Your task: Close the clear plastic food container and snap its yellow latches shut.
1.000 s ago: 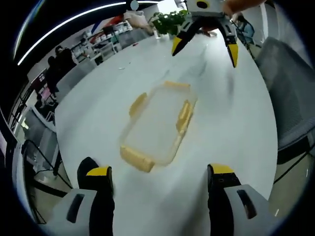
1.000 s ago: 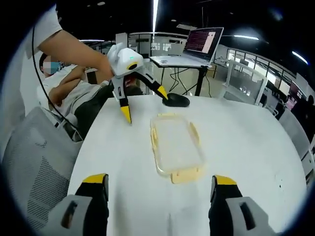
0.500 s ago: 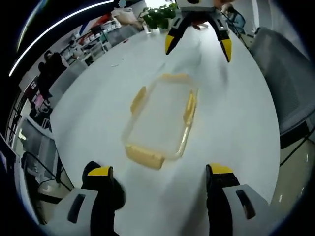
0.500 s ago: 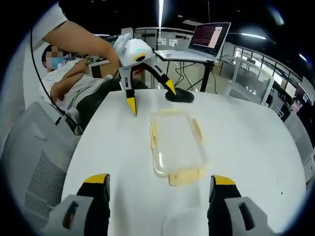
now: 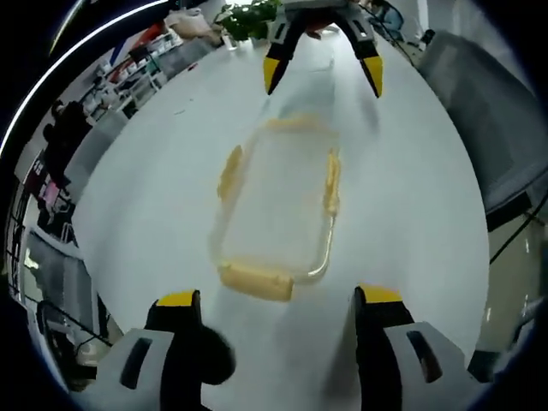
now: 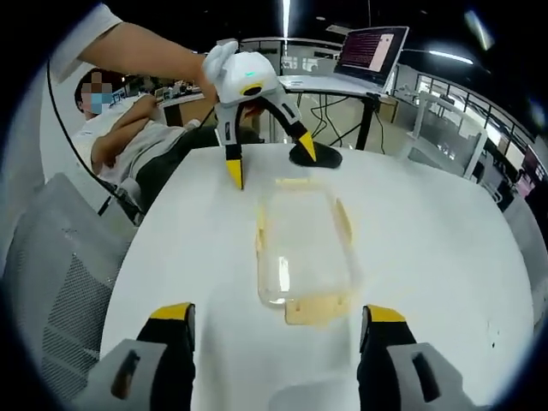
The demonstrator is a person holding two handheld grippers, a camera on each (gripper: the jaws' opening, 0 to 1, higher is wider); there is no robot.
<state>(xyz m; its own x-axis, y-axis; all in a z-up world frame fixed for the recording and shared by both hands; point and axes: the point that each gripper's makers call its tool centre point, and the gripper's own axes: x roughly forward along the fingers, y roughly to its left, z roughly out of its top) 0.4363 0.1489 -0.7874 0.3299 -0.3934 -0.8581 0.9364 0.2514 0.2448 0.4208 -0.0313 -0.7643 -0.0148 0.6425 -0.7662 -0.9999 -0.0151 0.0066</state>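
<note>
A clear plastic food container (image 5: 274, 205) (image 6: 304, 244) lies flat on the white table (image 5: 411, 205) with its lid on. Yellow latches show on its sides and ends: the near end latch (image 5: 255, 281) (image 6: 317, 308), the side latches (image 5: 331, 181) (image 6: 343, 221) and the far end latch (image 5: 291, 123). My left gripper (image 5: 272, 300) stands open just short of one end. My right gripper (image 6: 269, 315) stands open just short of the opposite end. Each gripper appears across the container in the other's view, the right one (image 5: 321, 73), the left one (image 6: 267, 163).
A grey mesh chair (image 6: 60, 282) stands at the table's edge. A black round stand base (image 6: 315, 157) sits on the table behind the left gripper; a laptop (image 6: 370, 53) is on a desk beyond. A seated person (image 6: 128, 137) and a potted plant (image 5: 248, 15) are nearby.
Both grippers have come closer to the container's ends and now line up with it. The container itself has not moved.
</note>
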